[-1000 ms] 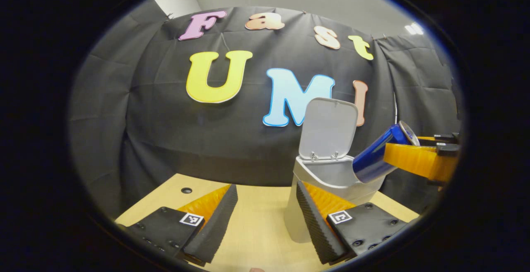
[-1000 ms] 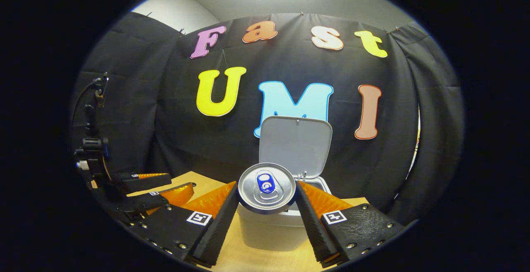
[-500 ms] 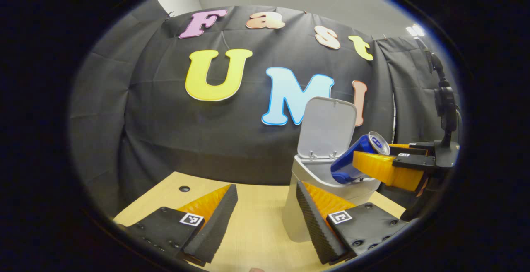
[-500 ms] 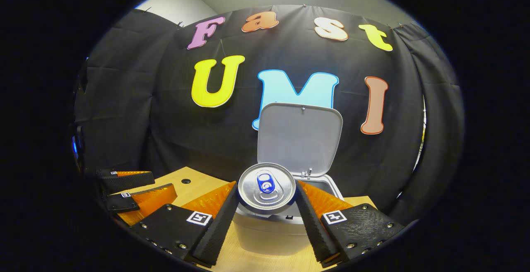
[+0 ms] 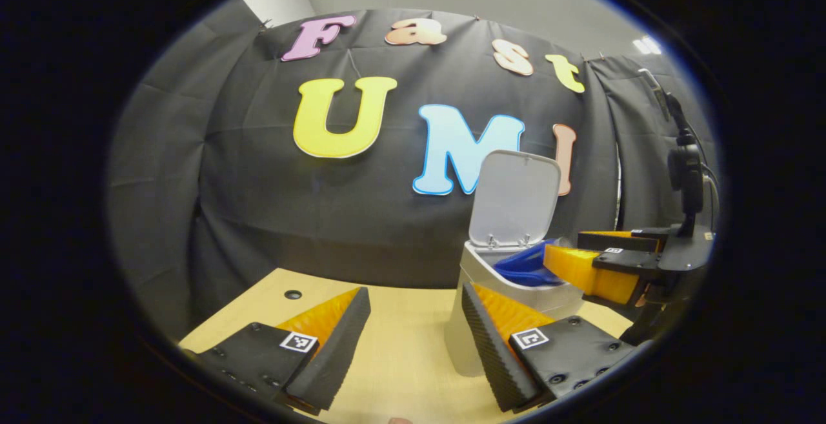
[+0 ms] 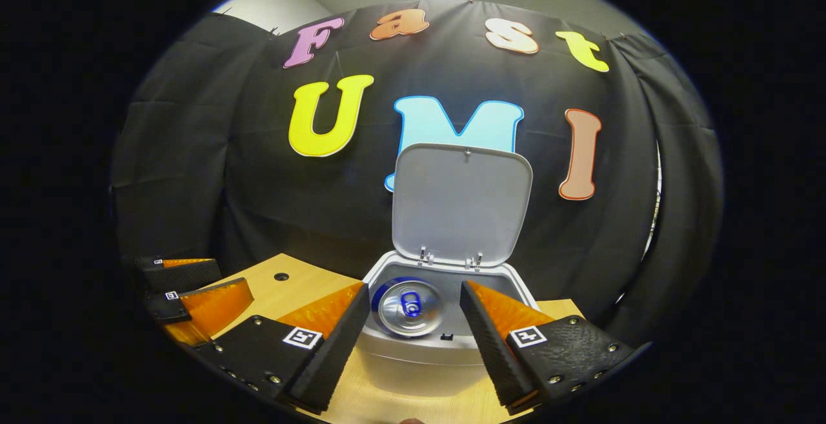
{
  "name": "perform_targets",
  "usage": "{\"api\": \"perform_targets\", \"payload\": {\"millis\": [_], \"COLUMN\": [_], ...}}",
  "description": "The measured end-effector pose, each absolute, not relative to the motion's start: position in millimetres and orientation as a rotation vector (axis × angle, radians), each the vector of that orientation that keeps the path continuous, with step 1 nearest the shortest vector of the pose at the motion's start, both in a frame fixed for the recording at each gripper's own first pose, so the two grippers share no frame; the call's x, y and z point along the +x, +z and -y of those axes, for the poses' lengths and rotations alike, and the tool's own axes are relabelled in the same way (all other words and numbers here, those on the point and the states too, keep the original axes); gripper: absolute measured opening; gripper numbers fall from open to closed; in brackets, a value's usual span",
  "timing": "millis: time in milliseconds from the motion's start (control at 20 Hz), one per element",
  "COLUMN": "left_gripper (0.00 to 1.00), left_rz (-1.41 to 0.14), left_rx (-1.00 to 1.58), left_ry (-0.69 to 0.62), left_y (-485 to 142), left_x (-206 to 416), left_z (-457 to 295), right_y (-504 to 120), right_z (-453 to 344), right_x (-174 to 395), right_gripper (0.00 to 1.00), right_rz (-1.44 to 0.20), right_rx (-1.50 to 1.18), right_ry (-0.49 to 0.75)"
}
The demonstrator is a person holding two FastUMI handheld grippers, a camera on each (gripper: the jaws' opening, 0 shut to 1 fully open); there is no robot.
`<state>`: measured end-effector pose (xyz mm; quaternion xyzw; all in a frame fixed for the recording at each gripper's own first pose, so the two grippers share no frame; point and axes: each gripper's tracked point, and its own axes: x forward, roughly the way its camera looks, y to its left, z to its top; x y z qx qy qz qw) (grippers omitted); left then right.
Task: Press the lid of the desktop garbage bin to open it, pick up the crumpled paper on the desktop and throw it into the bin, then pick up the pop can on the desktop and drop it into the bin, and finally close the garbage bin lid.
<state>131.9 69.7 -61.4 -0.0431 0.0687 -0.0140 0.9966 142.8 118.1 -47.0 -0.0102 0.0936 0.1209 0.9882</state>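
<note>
Here the right gripper [image 6: 413, 327] has its jaws spread wide with nothing between them, hanging just over the mouth of the garbage bin [image 6: 413, 363]. The pop can [image 6: 408, 306] sits inside that mouth, apart from both fingers, top end facing the camera. The lid [image 6: 461, 204] stands upright at the bin's far edge. The left gripper [image 5: 413, 330] is also wide open and empty above the desktop [image 5: 400, 353], the bin near its right finger.

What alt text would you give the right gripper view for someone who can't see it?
A pop can lies inside the open garbage bin, whose lid stands upright behind it. The right gripper, jaws open and empty, hovers at the bin's front rim above a wooden desktop; the left gripper sits far left.
</note>
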Motion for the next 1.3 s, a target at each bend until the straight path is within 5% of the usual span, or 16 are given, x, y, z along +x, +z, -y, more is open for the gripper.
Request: {"api": "perform_targets", "payload": {"millis": [1300], "left_gripper": [0.92], "left_rz": [-0.093], "left_rx": [-0.058], "left_ry": [-0.069], "left_y": [-25], "left_x": [129], "left_z": [-81], "right_y": [65], "right_z": [-91], "right_x": [208], "right_gripper": [0.90], "right_rz": [-0.052], "right_rx": [0.020], "right_ry": [0.136]}}
